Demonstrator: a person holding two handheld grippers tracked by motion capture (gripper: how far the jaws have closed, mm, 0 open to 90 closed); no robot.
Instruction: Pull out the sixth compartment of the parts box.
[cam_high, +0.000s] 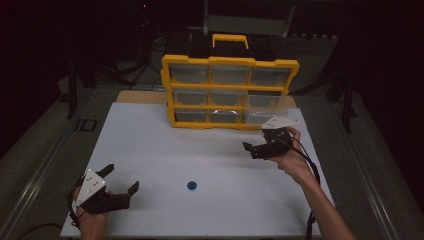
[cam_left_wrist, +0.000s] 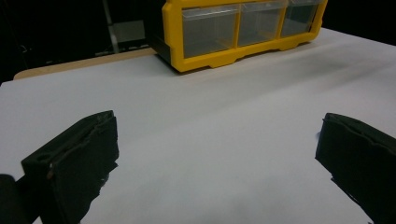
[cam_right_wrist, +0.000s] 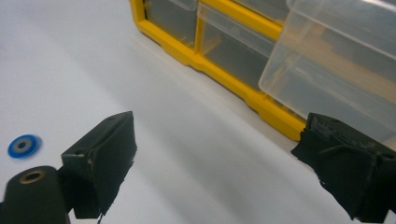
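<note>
Small blue washer (cam_high: 191, 185) lying flat on the white surface (cam_high: 165, 145), out in the open near the front edge, between the two grippers and touched by neither; seen again at the far left of the right gripper view (cam_right_wrist: 23, 145), well apart from those jaws. Probably left loose there so as to be picked from above without anything crowding it. Behind, at the back of the surface, a yellow drawer cabinet (cam_high: 227, 61) standing upright with its clear drawers facing the person, the lower right drawer (cam_high: 265, 107) pulled out past the frame, likely as the waiting place for the washer. Right gripper (cam_high: 261, 149) hovering just in front of that drawer, jaws spread wide with nothing between them, the clear drawer wall (cam_right_wrist: 336, 60) looming close above the right-hand jaw; judged to have the drawer as its business, not the washer. Left gripper (cam_high: 121, 179) held low at the front left corner, jaws likewise parted and empty (cam_left_wrist: 215, 154), aimed across bare surface towards the cabinet (cam_left_wrist: 243, 28); seemingly parked out of the way, though near enough to the washer to go for it.
</note>
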